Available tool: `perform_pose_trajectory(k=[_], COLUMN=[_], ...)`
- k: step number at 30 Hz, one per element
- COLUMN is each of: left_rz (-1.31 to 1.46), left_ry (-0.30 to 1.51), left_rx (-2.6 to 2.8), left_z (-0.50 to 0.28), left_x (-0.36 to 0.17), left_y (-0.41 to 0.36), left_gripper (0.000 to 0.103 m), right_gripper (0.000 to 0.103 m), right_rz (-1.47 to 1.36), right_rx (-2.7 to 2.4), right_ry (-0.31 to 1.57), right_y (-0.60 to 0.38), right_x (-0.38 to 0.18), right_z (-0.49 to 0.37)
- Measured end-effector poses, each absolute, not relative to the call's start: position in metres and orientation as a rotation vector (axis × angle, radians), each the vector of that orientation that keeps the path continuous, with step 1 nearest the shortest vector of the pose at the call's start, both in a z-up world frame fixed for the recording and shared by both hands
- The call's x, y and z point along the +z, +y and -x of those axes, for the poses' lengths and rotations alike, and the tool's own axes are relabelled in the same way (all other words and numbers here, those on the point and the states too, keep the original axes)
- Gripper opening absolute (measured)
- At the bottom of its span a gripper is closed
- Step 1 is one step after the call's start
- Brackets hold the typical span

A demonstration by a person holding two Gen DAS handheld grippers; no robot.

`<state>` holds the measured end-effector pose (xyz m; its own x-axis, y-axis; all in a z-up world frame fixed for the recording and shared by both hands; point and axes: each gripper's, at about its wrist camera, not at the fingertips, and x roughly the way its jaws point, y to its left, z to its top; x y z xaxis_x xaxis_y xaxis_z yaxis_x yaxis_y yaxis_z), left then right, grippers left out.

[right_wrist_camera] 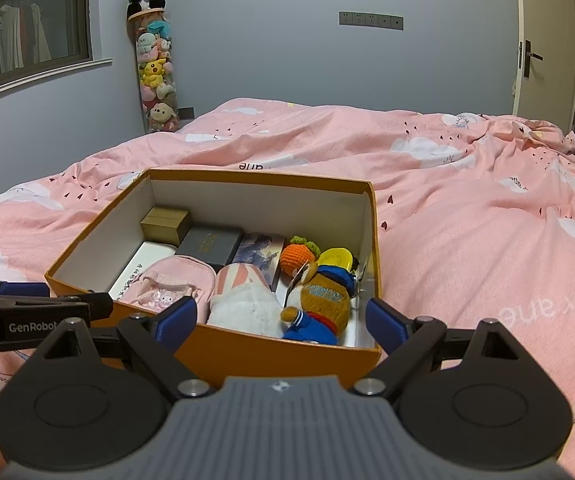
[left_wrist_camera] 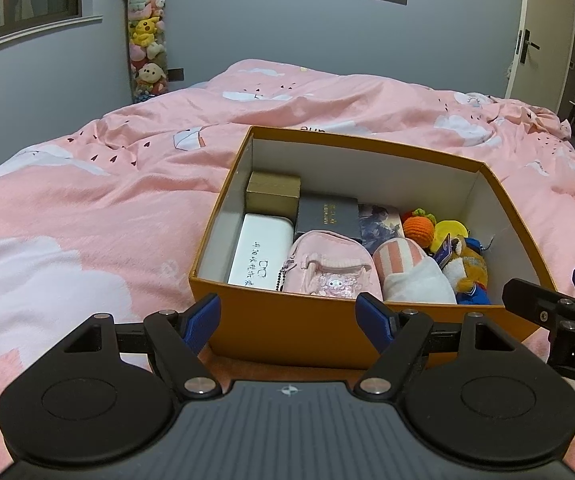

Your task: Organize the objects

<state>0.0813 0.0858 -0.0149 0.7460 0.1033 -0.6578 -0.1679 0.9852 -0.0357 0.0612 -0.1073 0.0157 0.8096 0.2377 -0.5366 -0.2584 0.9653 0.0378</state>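
An orange cardboard box [left_wrist_camera: 287, 332] [right_wrist_camera: 255, 354] sits on the pink bed. It holds a white glasses case [left_wrist_camera: 261, 250], a gold box [left_wrist_camera: 273, 194], a dark box [left_wrist_camera: 327, 216], a pink mini backpack [left_wrist_camera: 329, 270] [right_wrist_camera: 167, 286], a striped white sock bundle [left_wrist_camera: 411, 270] [right_wrist_camera: 243, 300], a crocheted carrot [left_wrist_camera: 418, 228] [right_wrist_camera: 296, 256], a yellow toy [right_wrist_camera: 335, 259] and a brown plush in blue [right_wrist_camera: 321, 304]. My left gripper [left_wrist_camera: 289, 322] is open in front of the box's near wall, holding nothing. My right gripper [right_wrist_camera: 281, 326] is open too, close to the box's near wall.
The pink quilt [left_wrist_camera: 87, 208] [right_wrist_camera: 487, 240] covers the whole bed around the box. A clear tube of plush toys [right_wrist_camera: 155, 72] stands against the grey wall. A door [right_wrist_camera: 547, 44] is open at the right. A window [right_wrist_camera: 27, 28] is at the left.
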Motion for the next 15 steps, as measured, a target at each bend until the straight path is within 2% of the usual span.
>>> perform_pose_trajectory(k=[15], left_rz=[0.094], left_ry=[0.714], left_rx=[0.152], left_z=[-0.0804], left_x=[-0.0154], left_y=[0.0876], left_gripper=[0.089], right_gripper=[0.092], right_rz=[0.039], right_rx=[0.266], right_ry=[0.571], right_y=[-0.1061], right_x=[0.0143], right_z=[-0.0594])
